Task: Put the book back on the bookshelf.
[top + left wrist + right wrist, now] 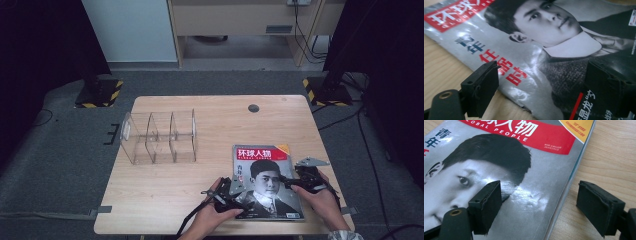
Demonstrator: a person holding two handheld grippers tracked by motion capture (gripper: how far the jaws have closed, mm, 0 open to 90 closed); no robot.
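One magazine (267, 182) lies flat on the wooden worktop (165, 195), and everything else is placed from it. One clear plastic organiser (159, 137) with three compartments stands well apart, up and to its left. One dark round grommet (253, 108) sits in the worktop beyond its top edge.

The glossy cover carries a red title band with white characters, an orange corner flash, a black-and-white portrait, and red and blue characters down one side.

There are two tongs. The left tongs (541, 85) hang spread over the magazine's left edge, one jaw over the wood, the other over the cover. The right tongs (539, 205) are spread across its right edge. Whether any jaw touches the paper is hard to tell.

The magazine's fine print is too small to read.
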